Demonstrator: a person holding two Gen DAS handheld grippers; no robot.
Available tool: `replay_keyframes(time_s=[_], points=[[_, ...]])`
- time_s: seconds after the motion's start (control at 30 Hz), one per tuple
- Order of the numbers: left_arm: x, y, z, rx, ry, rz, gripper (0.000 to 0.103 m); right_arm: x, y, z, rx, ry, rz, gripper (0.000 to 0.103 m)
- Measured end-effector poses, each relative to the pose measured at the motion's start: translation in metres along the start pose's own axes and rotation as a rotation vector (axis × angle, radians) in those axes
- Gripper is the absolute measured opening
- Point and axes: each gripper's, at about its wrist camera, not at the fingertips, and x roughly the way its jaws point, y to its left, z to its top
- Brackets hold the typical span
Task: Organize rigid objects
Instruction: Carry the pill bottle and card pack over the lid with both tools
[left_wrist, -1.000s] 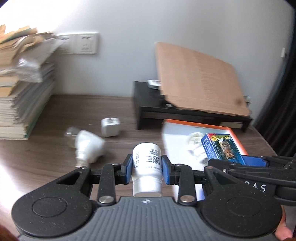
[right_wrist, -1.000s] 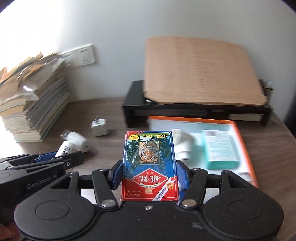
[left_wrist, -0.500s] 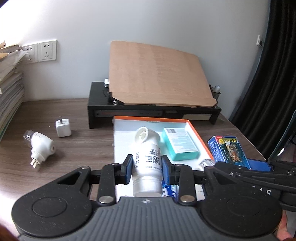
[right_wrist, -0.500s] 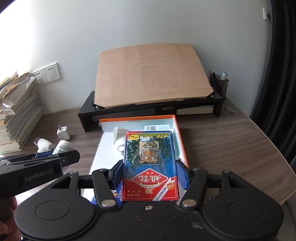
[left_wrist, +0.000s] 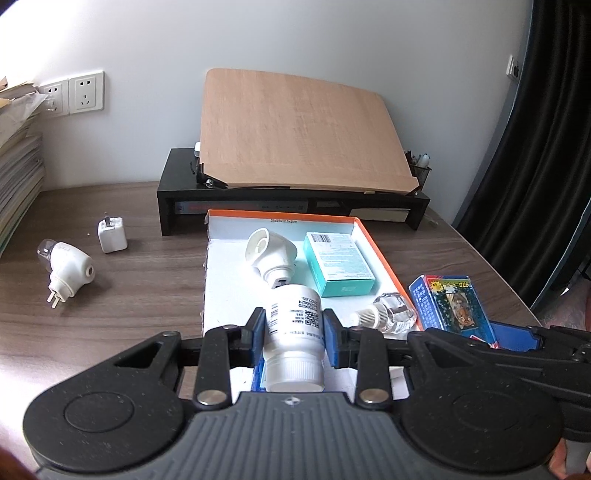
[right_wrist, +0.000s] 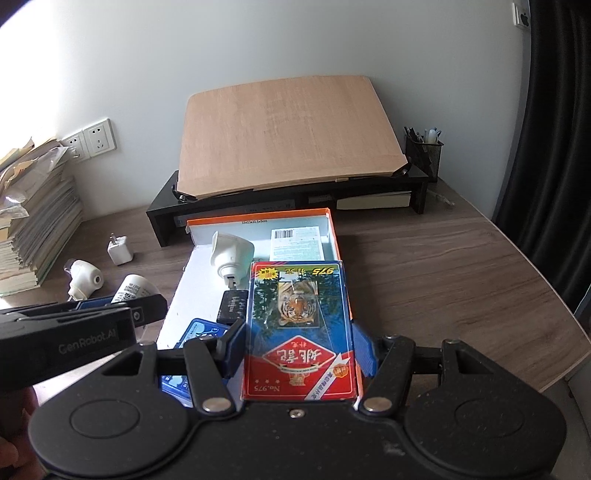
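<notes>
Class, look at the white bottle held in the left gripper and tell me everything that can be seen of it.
The white bottle is a small, plastic-looking cylinder with a ribbed white cap facing the camera. Its printed label carries a barcode and a QR code. It lies lengthwise along the left gripper, whose blue-padded jaws clamp its sides, above the near end of the orange-rimmed tray.

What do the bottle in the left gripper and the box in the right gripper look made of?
Bottle: probably plastic, opaque white, slightly glossy, paper label, ribbed cap. Box: likely printed cardboard under clear film; sharp edges, wrinkled glare over the tiger picture.
</notes>
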Motion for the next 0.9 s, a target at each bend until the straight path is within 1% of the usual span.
replay_keyframes(time_s=[0.37,0.9], points=[[-0.004,-0.001,0.000,-0.006,-0.010,0.007,0.033,-0.002,0.000,-0.001,-0.005,-0.010,0.010,0.071],[0.001,-0.009,0.010,0.003,-0.031,0.009,0.033,0.001,-0.005,0.011,-0.013,-0.023,0.021,0.071]])
